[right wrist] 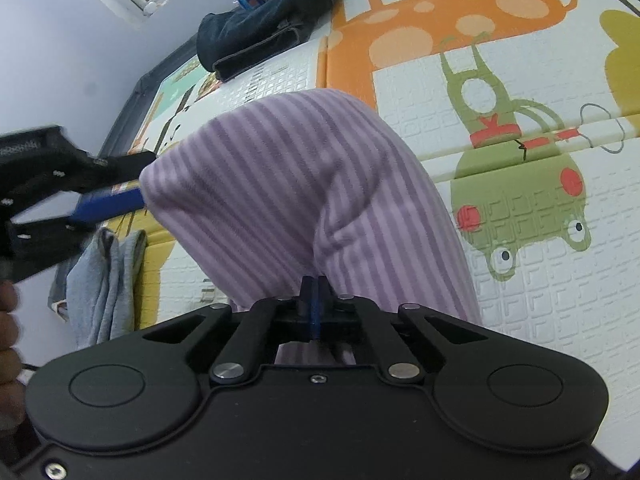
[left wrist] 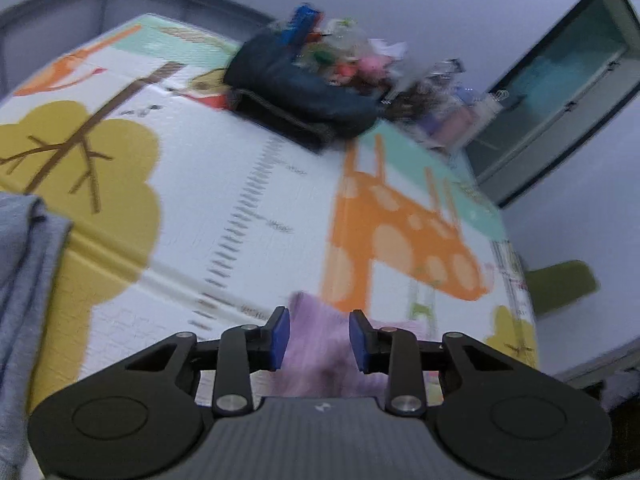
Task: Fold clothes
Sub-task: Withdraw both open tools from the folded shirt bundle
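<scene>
A purple striped garment (right wrist: 280, 184) hangs lifted above the play mat (right wrist: 532, 320), bulging between the two grippers. My right gripper (right wrist: 315, 300) is shut on its near edge. In the right wrist view the left gripper's blue pad (right wrist: 108, 202) touches the garment's left corner. In the left wrist view, which is blurred, my left gripper (left wrist: 319, 338) stands open, its pads wide apart with the purple cloth (left wrist: 312, 312) lying between them.
A grey garment (left wrist: 24, 280) lies crumpled at the mat's (left wrist: 224, 184) left edge, also seen as the grey cloth (right wrist: 104, 280). Dark folded jeans (left wrist: 304, 96) and a heap of toys (left wrist: 352, 56) sit at the far end. A hand (right wrist: 8, 340) shows at the left.
</scene>
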A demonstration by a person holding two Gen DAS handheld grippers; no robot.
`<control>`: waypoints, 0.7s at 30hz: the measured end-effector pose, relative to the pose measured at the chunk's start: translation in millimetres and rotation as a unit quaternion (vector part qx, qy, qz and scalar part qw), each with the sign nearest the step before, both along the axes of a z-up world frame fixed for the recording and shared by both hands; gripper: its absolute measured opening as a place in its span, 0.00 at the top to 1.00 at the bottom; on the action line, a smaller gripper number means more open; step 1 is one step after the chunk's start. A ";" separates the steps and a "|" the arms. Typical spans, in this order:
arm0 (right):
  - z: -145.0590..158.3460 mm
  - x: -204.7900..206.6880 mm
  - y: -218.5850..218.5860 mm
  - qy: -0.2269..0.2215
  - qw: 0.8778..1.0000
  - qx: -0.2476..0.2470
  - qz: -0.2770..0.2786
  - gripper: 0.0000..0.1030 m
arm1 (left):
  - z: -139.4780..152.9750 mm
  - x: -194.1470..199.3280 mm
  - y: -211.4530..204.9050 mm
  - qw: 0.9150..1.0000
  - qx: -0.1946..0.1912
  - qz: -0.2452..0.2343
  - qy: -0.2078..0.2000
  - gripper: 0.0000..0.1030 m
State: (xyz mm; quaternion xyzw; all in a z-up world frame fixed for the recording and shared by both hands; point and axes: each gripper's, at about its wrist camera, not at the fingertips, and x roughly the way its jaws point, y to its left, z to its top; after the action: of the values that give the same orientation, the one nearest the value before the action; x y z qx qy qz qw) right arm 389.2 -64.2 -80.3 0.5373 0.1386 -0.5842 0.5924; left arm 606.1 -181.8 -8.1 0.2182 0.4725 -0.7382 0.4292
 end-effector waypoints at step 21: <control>-2.8 -1.9 1.1 -0.009 1.000 -0.002 -0.004 1.00 | -29.7 -72.0 -3.5 0.995 0.018 -0.071 -0.072 0.66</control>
State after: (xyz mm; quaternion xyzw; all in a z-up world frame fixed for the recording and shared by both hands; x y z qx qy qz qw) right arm 387.3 -63.0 -83.1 0.5419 0.1303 -0.5817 0.5925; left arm 534.1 -185.3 -37.8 0.3116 0.4373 -0.7404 0.4043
